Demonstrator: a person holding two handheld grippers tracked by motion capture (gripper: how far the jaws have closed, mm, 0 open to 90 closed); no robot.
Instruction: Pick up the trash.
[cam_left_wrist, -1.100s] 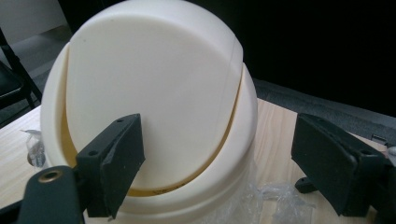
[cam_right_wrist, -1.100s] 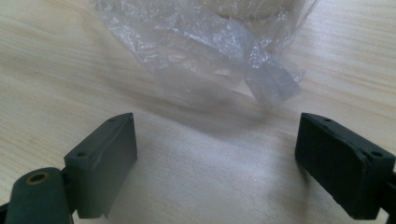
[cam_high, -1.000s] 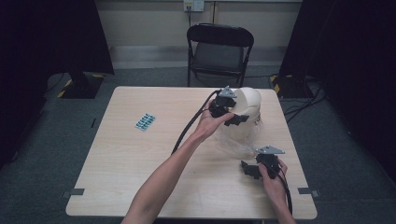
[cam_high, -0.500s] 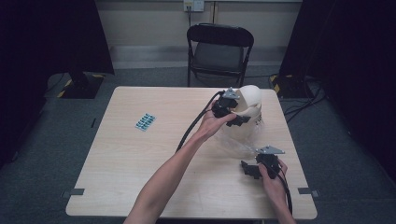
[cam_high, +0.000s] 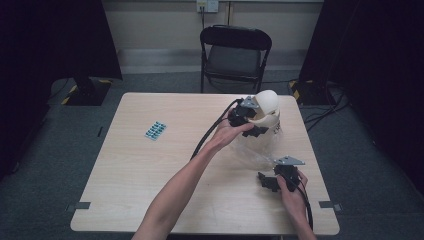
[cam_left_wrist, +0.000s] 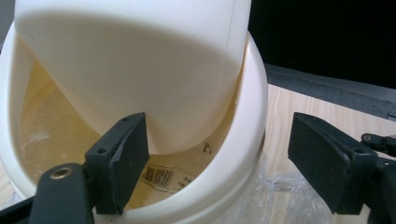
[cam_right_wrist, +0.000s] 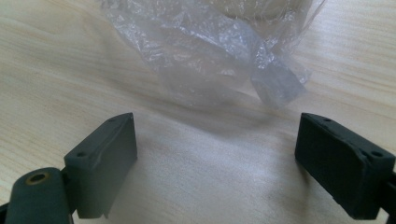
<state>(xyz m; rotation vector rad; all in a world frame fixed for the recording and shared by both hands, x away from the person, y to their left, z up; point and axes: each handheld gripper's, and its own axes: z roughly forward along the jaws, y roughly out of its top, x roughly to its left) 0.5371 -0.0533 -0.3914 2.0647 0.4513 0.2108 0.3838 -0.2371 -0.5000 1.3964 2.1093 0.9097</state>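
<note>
A cream-white bin (cam_high: 270, 122) with a domed swing lid (cam_high: 267, 100) stands at the table's far right, over a crumpled clear plastic bag (cam_high: 255, 152). My left gripper (cam_high: 250, 125) is at the bin's near rim. In the left gripper view its jaws (cam_left_wrist: 224, 163) straddle the rim (cam_left_wrist: 250, 154), one pad inside under the tilted lid (cam_left_wrist: 130, 65), the other outside and apart from the wall. These jaws have just been closing, with the rim between them. My right gripper (cam_high: 267, 181) rests open on the table; in its view (cam_right_wrist: 217, 158) the bag's loose end (cam_right_wrist: 215, 51) lies just ahead.
A blue blister pack (cam_high: 155, 130) lies on the left part of the wooden table (cam_high: 150, 190). A black folding chair (cam_high: 235, 55) stands behind the far edge. Cables trail from both grippers across the table.
The left gripper has shifted slightly at the bin's rim. The right hand and its gripper have stayed where they were.
</note>
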